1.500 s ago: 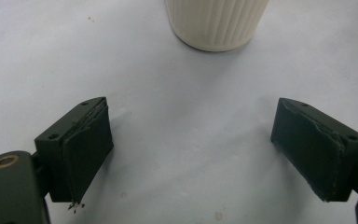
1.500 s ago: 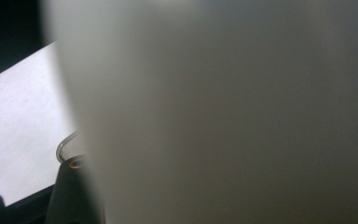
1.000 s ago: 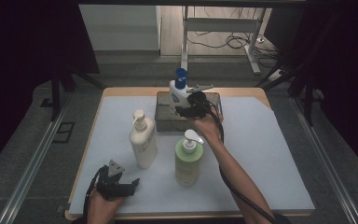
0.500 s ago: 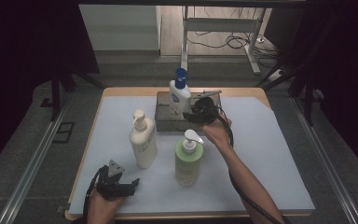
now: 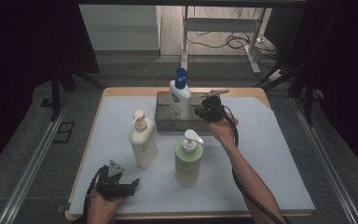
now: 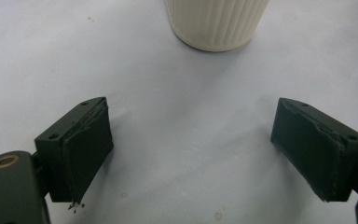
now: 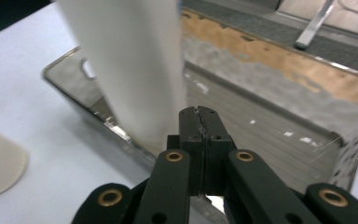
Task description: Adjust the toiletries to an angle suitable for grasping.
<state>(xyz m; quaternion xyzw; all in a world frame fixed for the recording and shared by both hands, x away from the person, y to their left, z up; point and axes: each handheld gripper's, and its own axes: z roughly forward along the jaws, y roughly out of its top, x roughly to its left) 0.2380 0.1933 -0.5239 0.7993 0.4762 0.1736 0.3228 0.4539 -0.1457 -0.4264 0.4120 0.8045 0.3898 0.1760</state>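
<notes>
Lab-like recording space, dark curtains (image 5: 37, 42), cables on floor (image 5: 223, 42), paper-covered table (image 5: 270, 154)

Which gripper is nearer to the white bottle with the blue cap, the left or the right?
Right. The right gripper is beside the white bottle with the blue cap at the tray; the left gripper rests at the near table edge.
</notes>
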